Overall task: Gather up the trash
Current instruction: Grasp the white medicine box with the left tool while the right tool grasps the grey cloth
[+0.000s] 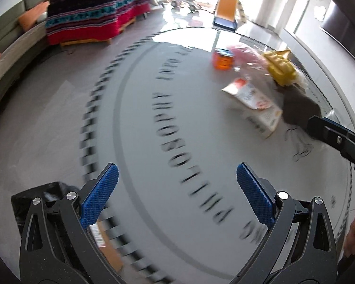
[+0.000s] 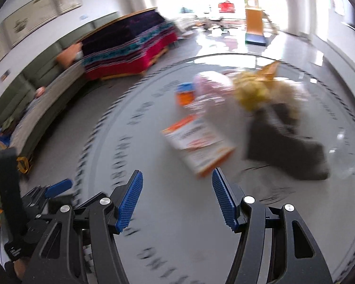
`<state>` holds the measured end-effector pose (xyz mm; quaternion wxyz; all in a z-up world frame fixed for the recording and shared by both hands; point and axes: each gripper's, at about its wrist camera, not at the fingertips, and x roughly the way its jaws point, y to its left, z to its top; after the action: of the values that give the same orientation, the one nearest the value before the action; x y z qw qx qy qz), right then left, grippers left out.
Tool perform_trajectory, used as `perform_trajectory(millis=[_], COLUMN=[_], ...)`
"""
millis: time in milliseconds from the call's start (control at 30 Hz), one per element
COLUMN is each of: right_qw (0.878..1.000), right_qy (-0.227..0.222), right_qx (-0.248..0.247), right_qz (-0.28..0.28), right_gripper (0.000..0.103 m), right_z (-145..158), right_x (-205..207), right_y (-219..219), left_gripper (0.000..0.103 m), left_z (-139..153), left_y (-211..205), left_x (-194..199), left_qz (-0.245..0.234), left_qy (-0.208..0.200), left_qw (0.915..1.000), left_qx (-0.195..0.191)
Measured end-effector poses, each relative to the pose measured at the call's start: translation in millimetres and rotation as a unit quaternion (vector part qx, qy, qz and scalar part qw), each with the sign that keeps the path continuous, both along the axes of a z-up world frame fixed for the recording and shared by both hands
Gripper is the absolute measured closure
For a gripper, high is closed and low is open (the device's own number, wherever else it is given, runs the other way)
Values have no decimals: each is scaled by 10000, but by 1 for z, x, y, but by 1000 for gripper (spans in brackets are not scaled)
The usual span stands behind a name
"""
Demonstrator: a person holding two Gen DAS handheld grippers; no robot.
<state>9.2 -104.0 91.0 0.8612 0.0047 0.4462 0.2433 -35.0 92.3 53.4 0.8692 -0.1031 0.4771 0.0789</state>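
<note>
Glossy round table; flat carton, crumpled wrappers.

Large indoor lounge or play hall: long grey-green cushioned wall bench; orange-and-blue children's slide; glossy grey tiled floor; bright windows.

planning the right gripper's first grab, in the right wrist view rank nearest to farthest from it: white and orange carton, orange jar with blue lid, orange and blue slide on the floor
1. White and orange carton, lying just ahead of the right gripper.
2. Orange jar with blue lid, farther back on the round table, left of the pile.
3. Orange and blue slide, on the floor beyond the table.
</note>
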Motion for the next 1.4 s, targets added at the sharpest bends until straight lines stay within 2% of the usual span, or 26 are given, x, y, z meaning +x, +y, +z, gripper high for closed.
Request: perform_trajectory(millis=[133,267,433,567,667,833,867,900,1000,1167,1300,1400], right_qw=[9991,9973,9947,9929,9913,9922,9923,9924,9937,9966,9981,9984], right_qy=[-45,-76,-95,-105,-133,-63,-55,-29,184,317,306,273], right_qx=[-189,-465,-901,-1136,-1286,-1239,-1232,-1226,-1104,-754,-507,-432], right_qz=[-380,-572,-484,-348,-243,-148,-121,-79,0,-82,-177,-235], right_gripper=[41,41,41,41,41,41,46,59,79,88,88,88], right_z=[-2,-8,-27,-43,-54,-63,-64,-66,-73,-74,-65,-57], right_x=[32,66,99,112,117,131,133,135,143,145,138,131], right_y=[-31,-54,-65,-71,-71,-79,-79,-80,-83,-93,-102,-106], left_gripper=[6,6,6,6,6,6,6,6,6,6,6,11], left_z=[2,5,3,-7,-19,-33,-33,-34,-37,-51,-53,-50], left_y=[-22,-33,-52,-69,-77,-90,-92,-94,-100,-103,-106,-107], left_x=[29,59,100,129,142,154,156,158,169,177,176,170], left_qz=[2,229,488,654,1024,1585,1644,1683,1748,1832,1641,1382], left_qy=[103,141,285,479,672,874,877,865,918,1087,995,903], left_qw=[9999,9993,9974,9959,9913,9829,9821,9816,9799,9766,9813,9861], left_qx=[-29,-243,-454,-396,-480,-330,-292,-275,-266,-279,-163,-186])
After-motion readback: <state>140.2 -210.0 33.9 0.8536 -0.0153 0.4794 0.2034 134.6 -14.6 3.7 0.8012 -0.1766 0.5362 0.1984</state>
